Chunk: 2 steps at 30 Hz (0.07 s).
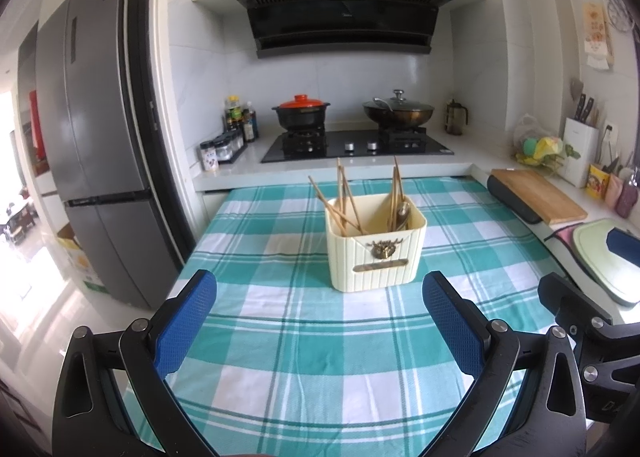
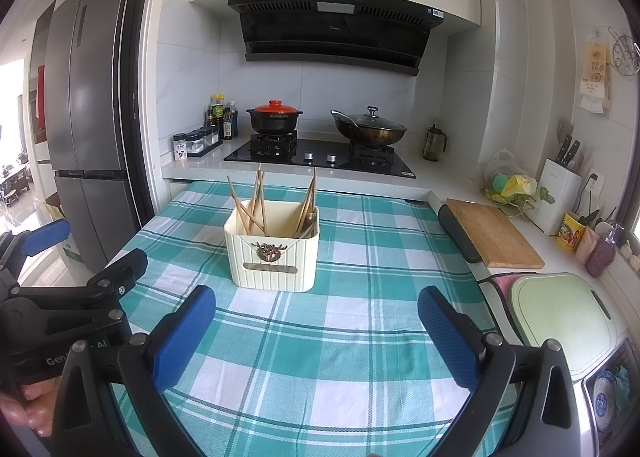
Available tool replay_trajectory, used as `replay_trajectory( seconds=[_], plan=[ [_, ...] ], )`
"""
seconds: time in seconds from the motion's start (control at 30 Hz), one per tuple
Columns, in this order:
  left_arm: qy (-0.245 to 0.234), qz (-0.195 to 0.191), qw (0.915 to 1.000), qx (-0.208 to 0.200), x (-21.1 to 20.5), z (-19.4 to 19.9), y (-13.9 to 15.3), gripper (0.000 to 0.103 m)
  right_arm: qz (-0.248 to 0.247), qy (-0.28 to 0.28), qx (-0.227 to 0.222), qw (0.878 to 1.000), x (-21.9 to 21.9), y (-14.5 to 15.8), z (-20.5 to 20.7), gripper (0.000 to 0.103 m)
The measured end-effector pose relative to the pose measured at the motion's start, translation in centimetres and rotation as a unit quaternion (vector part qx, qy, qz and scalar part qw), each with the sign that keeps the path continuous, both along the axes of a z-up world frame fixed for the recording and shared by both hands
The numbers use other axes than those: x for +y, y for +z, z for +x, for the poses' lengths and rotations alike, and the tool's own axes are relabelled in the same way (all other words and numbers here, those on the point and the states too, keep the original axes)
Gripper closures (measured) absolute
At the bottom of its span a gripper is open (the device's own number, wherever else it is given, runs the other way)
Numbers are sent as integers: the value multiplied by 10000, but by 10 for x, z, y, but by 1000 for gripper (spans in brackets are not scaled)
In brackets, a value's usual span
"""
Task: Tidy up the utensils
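A cream ribbed utensil holder [image 1: 376, 253] [image 2: 274, 257] with two compartments stands on the teal checked tablecloth [image 1: 280, 337] [image 2: 320, 357]. Several wooden chopsticks [image 1: 344, 201] [image 2: 252, 201] lean in its left compartment. More chopsticks [image 1: 396, 193] [image 2: 308, 197] and a spoon [image 1: 402, 213] stand in the right one. My left gripper [image 1: 320, 309] is open and empty, well in front of the holder. My right gripper [image 2: 316, 321] is open and empty, in front of the holder and to its right. The left gripper also shows at the left edge of the right wrist view [image 2: 80, 269].
A stove with a red-lidded pot [image 1: 300, 113] and a lidded wok [image 1: 398, 111] lies behind the table. A wooden board [image 2: 494, 233] and a green board [image 2: 560, 317] lie on the right counter. A fridge [image 1: 92, 137] stands at the left.
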<state>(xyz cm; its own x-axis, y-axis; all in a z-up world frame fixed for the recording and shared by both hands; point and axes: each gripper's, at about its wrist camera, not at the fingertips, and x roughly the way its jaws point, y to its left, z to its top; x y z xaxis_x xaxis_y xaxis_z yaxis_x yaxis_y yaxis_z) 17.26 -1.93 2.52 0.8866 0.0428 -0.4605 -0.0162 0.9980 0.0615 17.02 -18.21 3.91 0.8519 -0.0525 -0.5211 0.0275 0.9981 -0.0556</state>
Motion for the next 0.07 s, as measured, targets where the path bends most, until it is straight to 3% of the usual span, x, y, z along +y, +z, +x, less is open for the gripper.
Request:
replay_trajectory(
  seconds=[0.07],
  plan=[
    [-5, 135, 9999, -29, -4, 1, -1, 0, 8, 5, 27, 10000, -2, -2, 3, 0]
  ],
)
